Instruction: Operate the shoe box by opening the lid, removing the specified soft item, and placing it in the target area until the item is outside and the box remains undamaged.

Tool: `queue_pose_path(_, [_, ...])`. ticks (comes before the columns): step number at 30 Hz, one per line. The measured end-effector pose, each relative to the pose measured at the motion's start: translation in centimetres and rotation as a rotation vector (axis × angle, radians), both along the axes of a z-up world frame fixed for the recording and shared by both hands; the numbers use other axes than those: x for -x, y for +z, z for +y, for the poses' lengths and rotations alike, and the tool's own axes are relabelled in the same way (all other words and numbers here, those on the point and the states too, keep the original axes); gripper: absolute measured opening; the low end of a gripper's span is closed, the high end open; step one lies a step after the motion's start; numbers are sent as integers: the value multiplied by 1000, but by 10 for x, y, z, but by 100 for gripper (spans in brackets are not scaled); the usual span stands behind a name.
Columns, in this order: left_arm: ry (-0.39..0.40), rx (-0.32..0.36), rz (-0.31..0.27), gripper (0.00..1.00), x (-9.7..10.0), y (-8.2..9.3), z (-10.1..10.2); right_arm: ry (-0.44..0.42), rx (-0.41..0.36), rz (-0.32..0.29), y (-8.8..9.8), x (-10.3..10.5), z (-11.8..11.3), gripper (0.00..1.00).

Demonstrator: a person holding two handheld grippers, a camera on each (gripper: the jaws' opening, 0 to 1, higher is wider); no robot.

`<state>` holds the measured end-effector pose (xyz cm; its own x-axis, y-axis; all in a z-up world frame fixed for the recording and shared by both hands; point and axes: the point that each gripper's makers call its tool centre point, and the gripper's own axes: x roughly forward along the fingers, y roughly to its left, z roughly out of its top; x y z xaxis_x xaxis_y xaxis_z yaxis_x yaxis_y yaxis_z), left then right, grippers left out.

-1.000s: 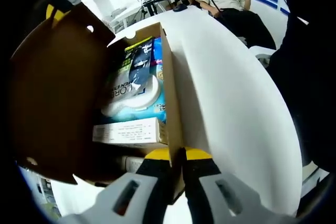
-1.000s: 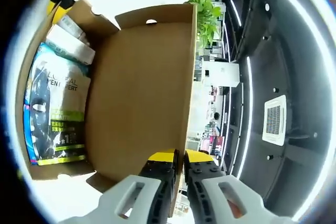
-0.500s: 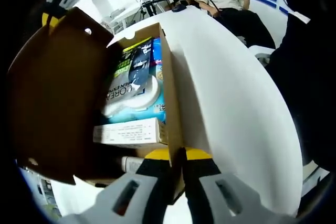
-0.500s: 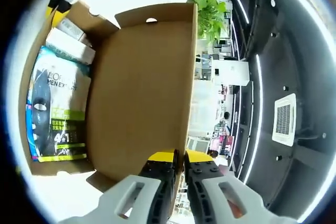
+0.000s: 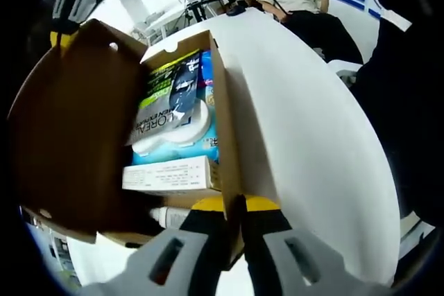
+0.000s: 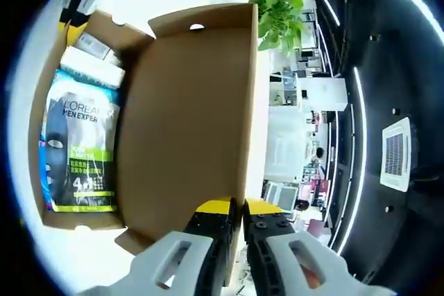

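On the white table [image 5: 312,136], the left gripper [image 5: 234,207] pinches the shoe box [image 5: 225,129] wall, while the right gripper [image 6: 236,209] clamps the raised lid [image 6: 187,123] edge above the face-mask packet [image 6: 76,147].

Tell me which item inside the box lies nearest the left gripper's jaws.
The small white tube, just beyond the left gripper, at the box's near end. The white carton lies next, and the blue face-mask pack sits farther in.
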<state>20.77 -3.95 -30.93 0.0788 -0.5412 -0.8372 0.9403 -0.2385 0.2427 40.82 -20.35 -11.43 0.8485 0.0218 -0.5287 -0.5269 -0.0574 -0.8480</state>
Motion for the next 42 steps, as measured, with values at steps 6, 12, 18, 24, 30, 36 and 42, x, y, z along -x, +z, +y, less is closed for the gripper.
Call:
queue_pose_path(6, [-5,4,4,6,-1,0,0,-7,-29,62,-6,-12,-1,3])
queue_pose_path(12, [-6,6,7,6,-2,0,0,-6,-37,114,-12,-25,-3,3])
queue_pose_path(18, [-8,9,12,5,-2,1,-1,-15,-49,140,-19,-32,-3,4])
queue_pose_path(24, [-10,11,15,5,-2,1,-2,-29,-65,142,-22,-35,-4,4])
queue_pose_path(30, [-10,10,13,5,-3,1,-2,-28,-51,141,-22,-39,-5,5])
queue_pose_path(36, [-11,10,11,5,-3,2,-2,-30,-45,139,-23,-44,-7,6])
queue_pose_path(42, [-12,10,11,5,-3,2,-1,-30,-46,140,-26,-47,-6,9])
